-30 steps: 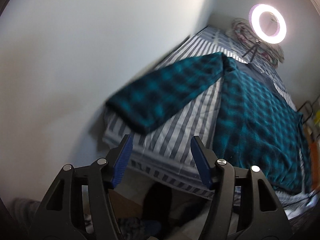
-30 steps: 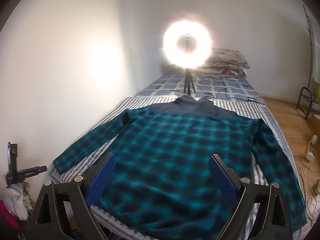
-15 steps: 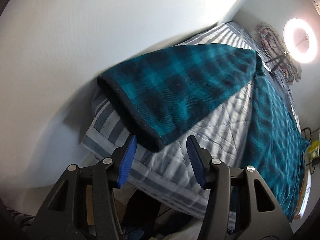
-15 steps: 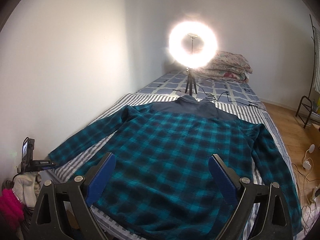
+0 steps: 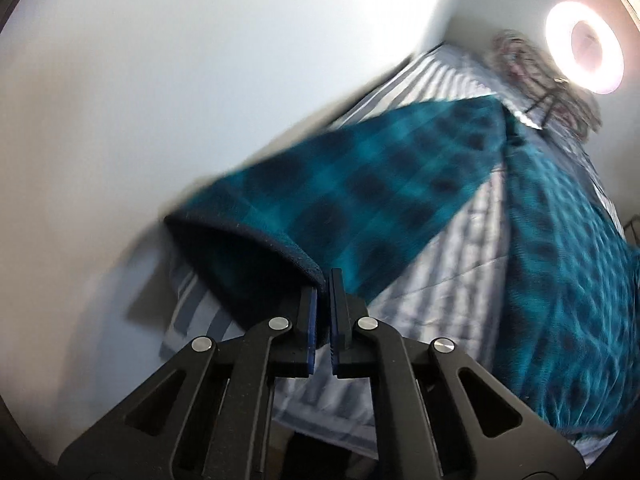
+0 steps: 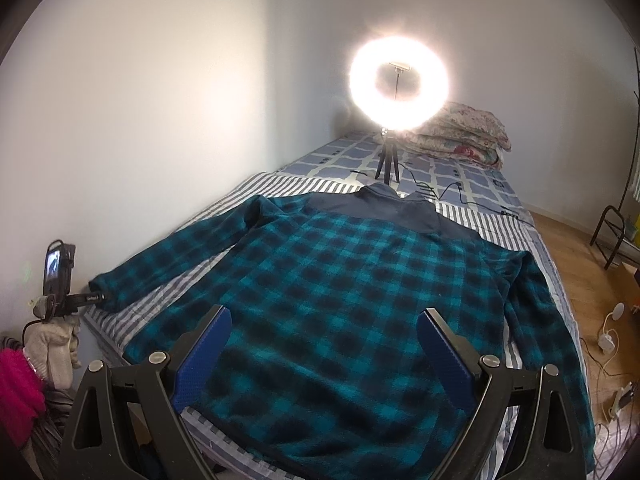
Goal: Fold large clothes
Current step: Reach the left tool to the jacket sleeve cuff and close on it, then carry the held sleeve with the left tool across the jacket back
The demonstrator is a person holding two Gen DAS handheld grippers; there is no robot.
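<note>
**Cuff in my left gripper, sleeve running away toward the shoulder**

My left gripper is clamped on the cuff of the plaid jacket, which lies spread flat on the bed. The sleeve's long axis runs away from me to the shoulder. My right gripper hovers spread wide above the hem, empty.

My left gripper shows matte black plastic arms with triangular cut-outs, four silver round pivot screws and ribbed blue pads on its jaws. My right gripper is built alike: black frame, triangular openings, silver screws, and textured blue pads lining each finger's inner face.
</note>
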